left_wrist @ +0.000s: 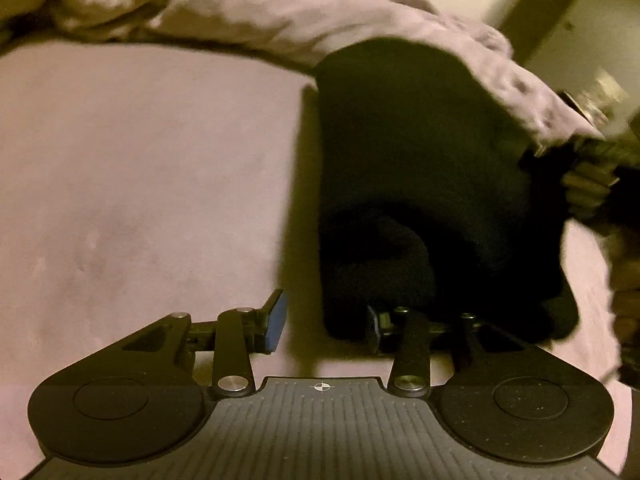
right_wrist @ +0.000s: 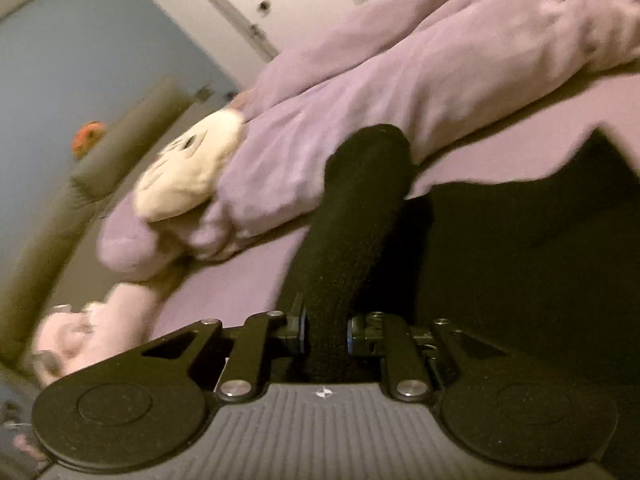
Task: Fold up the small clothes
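A black sock [right_wrist: 352,216] is the garment in play, and it hangs between the two tools above a bed covered with a lilac sheet [left_wrist: 140,184]. The right gripper [right_wrist: 325,334] is clenched on one end of it: both blue-lined pads press the knit from either side, and the sock runs up and away from the fingers as a thick dark tube. In the left wrist view the sock shows as a wide black shape [left_wrist: 420,168] dropping toward the left gripper [left_wrist: 326,322], whose fingers stand apart; the right-hand pad touches the sock's lower edge or sits just behind it, while the left-hand pad is clear of the cloth over bare sheet, so this tool is released rather than gripping. No basket, box or drawer appears in either view. Behind the sock a rumpled lilac duvet [right_wrist: 360,92] lies heaped along the far side of the bed, with a cream plush toy [right_wrist: 188,172] tucked against it and a pink plush toy [right_wrist: 92,328] near the mattress edge. Beyond are a blue wall [right_wrist: 80,60] and a white door [right_wrist: 248,4].
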`<control>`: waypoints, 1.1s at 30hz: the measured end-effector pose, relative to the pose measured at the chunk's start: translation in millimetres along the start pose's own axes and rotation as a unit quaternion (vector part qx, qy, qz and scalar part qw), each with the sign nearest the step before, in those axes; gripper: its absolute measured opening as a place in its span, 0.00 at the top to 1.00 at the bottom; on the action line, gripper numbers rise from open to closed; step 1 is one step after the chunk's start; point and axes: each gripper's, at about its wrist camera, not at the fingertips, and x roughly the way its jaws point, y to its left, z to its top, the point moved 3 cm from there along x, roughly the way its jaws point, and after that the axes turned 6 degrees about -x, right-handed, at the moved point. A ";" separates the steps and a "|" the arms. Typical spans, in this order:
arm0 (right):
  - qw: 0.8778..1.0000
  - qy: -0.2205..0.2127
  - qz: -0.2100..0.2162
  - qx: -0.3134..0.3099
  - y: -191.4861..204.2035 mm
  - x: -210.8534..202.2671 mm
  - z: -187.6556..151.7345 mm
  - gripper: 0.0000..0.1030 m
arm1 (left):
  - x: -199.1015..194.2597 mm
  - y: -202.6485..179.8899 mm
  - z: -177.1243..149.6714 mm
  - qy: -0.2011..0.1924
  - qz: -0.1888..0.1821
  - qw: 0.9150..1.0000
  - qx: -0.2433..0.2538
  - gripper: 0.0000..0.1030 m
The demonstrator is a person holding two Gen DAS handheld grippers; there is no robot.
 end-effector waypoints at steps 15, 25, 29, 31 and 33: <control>0.995 0.068 -0.049 0.051 -59.8 9.0 -22.5 0.62 | 52.1 -37.8 45.9 0.022 -0.015 1.000 0.009 0.33; 0.989 0.067 0.007 0.130 -92.4 22.0 -10.4 0.29 | 56.1 -37.6 36.9 0.034 0.004 0.999 0.013 0.31; 0.990 0.078 0.034 0.117 -82.8 35.4 -12.8 0.30 | 56.5 -39.0 38.2 0.040 0.011 0.999 0.021 0.31; 0.990 0.088 0.029 0.104 -79.4 41.4 -14.0 0.55 | 57.5 -38.4 39.0 0.045 0.014 0.999 0.019 0.31; 0.989 0.095 0.035 0.105 -79.9 46.4 -13.8 0.63 | 58.5 -38.4 39.2 0.048 0.017 0.999 0.019 0.31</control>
